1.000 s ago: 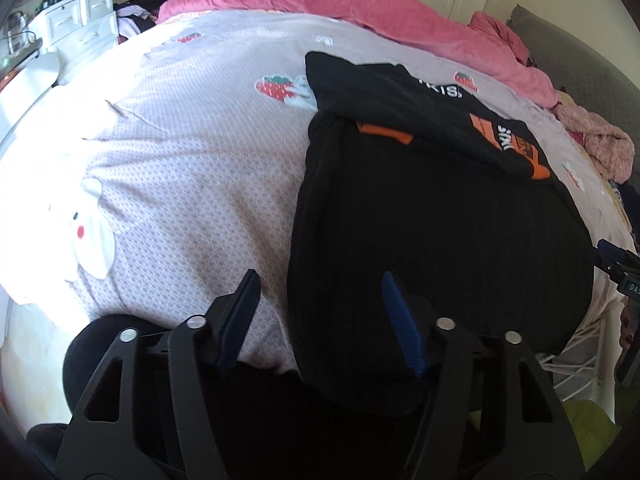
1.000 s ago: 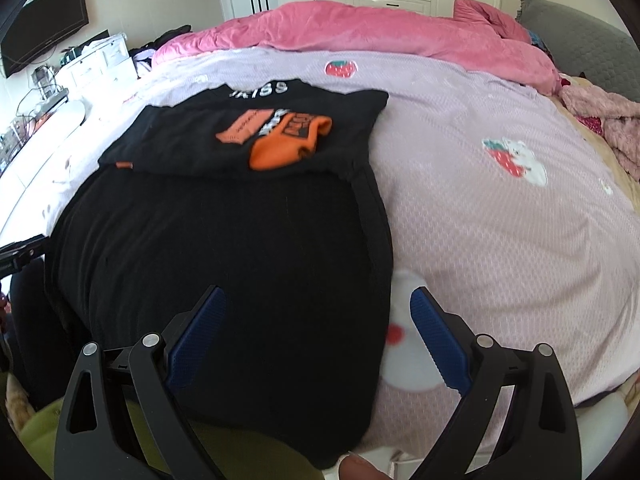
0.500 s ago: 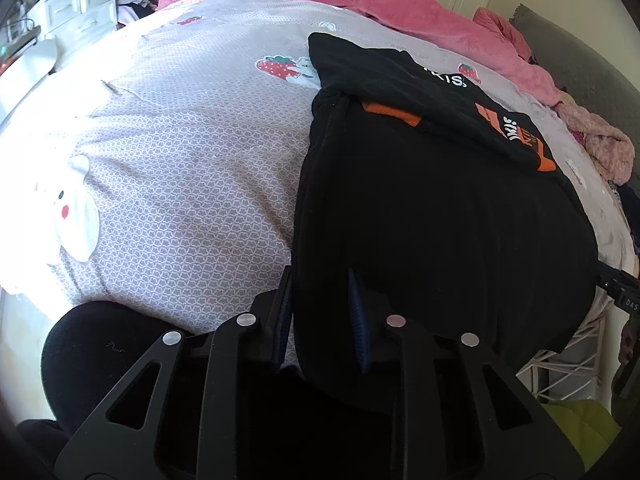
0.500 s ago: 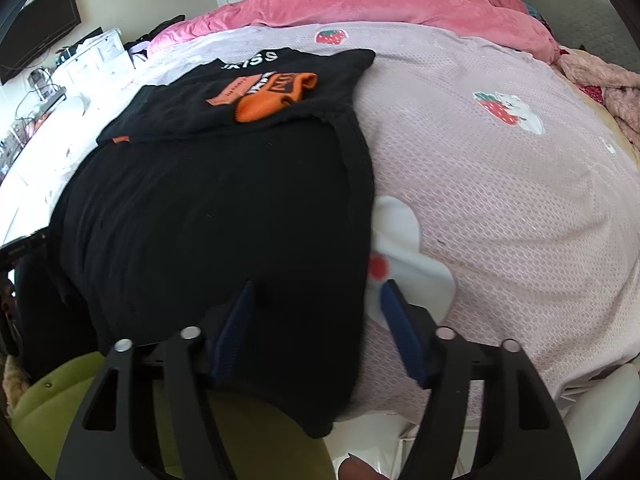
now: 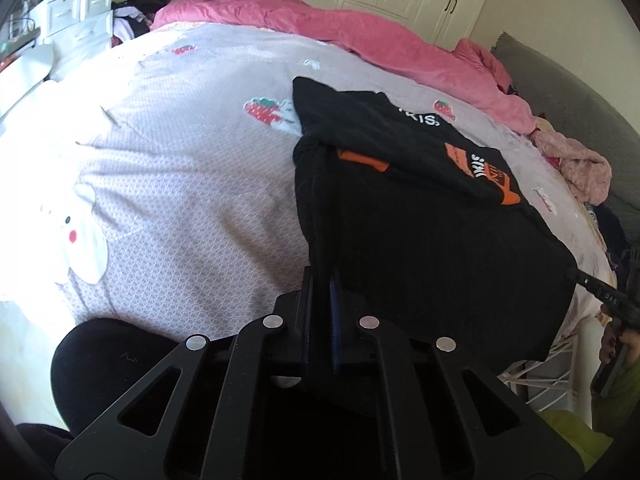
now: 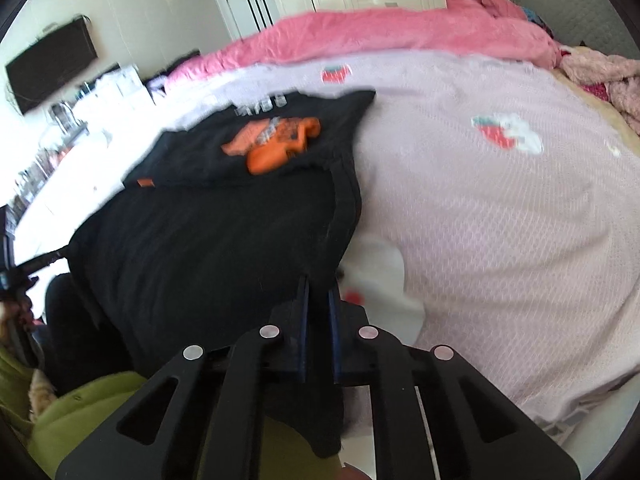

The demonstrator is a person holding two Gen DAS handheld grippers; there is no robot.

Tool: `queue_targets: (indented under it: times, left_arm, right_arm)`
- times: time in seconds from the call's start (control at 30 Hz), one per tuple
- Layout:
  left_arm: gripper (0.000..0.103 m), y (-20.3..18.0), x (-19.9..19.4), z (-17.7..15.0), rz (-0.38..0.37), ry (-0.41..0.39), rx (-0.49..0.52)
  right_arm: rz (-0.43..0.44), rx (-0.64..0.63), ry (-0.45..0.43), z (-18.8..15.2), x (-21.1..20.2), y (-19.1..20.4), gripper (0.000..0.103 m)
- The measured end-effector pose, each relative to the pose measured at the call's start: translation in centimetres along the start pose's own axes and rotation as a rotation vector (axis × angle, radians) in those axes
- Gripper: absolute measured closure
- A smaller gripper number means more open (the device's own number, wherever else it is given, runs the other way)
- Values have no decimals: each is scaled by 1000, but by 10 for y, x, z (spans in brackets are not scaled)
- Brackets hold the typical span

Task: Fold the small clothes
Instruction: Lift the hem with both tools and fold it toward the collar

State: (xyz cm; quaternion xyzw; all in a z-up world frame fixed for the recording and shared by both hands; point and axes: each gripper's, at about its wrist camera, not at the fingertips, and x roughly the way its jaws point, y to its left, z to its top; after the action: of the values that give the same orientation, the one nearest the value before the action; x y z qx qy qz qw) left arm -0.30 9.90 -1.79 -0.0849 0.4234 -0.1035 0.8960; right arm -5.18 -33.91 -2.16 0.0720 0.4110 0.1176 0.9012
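Both the left gripper (image 5: 319, 292) and right gripper (image 6: 319, 296) have just closed their fingers on the near corners of the black shirt (image 5: 432, 248) spread on the bed (image 5: 192, 184), so the fold has barely begun.

both jaws closed onto black garment (image 5: 432, 248)

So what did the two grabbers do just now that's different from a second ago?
Both closed. A second ago they stood open over the near edge of the black shirt; now the left gripper and right gripper each pinch a near corner of it. The shirt looks slightly raised at the pinched corners. The folded top part, the bedspread and the pink blanket stayed put.
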Motion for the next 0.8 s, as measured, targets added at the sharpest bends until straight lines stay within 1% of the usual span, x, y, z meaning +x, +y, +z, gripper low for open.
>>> queue_targets:
  times: [0.1,0.23,0.33,0.4,0.5,0.57,0.63,0.7,0.8]
  left_arm:
    - [101,-3,0,6,-24,-7,-15]
    - [101,6,-2,17,-67,-16,-68]
    - [101,12,2,29,-67,-31,-98]
    - [101,17,5,36,-97,-31,-128]
    - [101,18,11,50,-82,-52,-131]
    - [101,19,11,63,-86,-70,-135]
    - [101,15,12,77,-62,-91,-112]
    - [101,15,15,88,-45,-105,-109]
    - [101,24,23,96,-45,-109,-140]
  right_arm:
    - [23,-36,-62,15,-10,7,96]
    - [55,-25,-101,34,-8,7,96]
    - [60,-17,-123,46,-4,5,96]
    - [71,6,-131,53,-2,0,96]
    - [69,36,-154,65,1,-7,96]
    - [68,52,-184,76,0,-12,96]
    - [54,58,-204,86,2,-17,96]
    - [47,93,-199,96,11,-25,96]
    - [48,123,-179,103,23,-34,95]
